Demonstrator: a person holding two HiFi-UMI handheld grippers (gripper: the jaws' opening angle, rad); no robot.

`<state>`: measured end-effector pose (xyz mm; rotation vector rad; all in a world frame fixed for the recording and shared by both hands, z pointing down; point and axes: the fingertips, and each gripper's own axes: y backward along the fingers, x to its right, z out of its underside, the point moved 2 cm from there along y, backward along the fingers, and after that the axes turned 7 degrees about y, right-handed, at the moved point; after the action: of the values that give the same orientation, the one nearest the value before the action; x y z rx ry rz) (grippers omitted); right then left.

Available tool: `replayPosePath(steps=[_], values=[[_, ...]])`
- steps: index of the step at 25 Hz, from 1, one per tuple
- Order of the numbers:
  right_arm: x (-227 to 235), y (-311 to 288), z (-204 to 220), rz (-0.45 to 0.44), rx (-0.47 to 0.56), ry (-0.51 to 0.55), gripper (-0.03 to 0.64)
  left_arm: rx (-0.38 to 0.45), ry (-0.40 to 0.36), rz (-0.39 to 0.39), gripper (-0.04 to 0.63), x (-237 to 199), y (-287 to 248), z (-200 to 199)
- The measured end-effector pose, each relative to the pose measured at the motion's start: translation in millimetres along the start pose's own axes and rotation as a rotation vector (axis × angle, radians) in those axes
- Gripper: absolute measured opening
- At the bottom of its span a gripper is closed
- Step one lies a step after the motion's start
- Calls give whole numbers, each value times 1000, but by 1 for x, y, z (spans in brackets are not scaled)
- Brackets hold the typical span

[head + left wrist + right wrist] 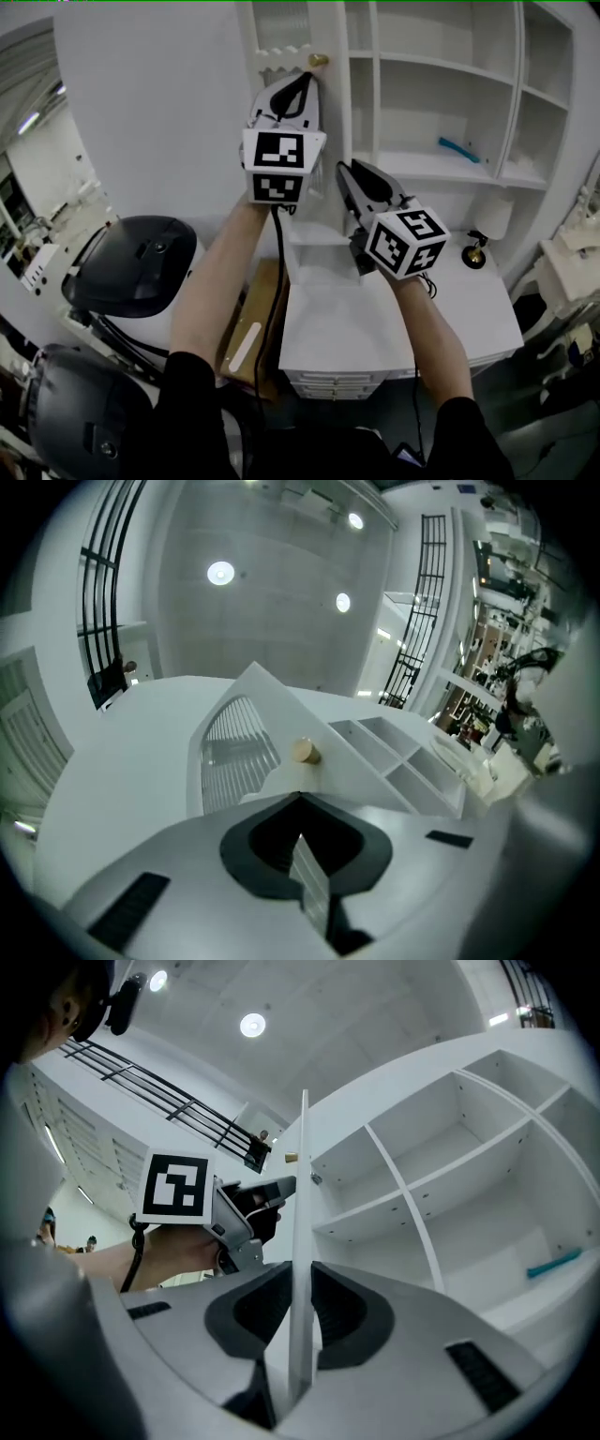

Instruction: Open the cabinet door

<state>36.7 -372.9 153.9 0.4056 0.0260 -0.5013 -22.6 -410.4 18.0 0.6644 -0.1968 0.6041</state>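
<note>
The white cabinet door (330, 122) stands partly open, with a small gold knob (318, 60) near its top. My left gripper (305, 82) is shut and empty, its tips just below the knob. In the left gripper view the knob (304, 752) sits just beyond the closed tips of the left gripper (300, 801), beside the door's ribbed pane (234, 742). Lower down, my right gripper (345, 175) is shut on the door's free edge. In the right gripper view that door edge (302, 1194) runs upright between the pads of the right gripper (300, 1274), and the left gripper (267, 1190) shows behind it.
Open white shelves (441, 84) fill the cabinet, with a blue object (459, 150) on one shelf. Below is a white desk top (375, 323) with drawers and a small black and gold item (475, 253). Black machines (136, 262) and cardboard (248, 328) stand at the left.
</note>
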Motion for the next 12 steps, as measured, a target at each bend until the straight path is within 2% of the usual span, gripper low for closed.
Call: replayPosePath(steps=[5, 12], values=[[-36, -3, -3, 22, -8, 26, 77, 31, 47, 45, 8, -17, 27, 2], [-95, -14, -7, 19, -18, 74, 80, 63, 120, 71, 8, -38, 77, 5]])
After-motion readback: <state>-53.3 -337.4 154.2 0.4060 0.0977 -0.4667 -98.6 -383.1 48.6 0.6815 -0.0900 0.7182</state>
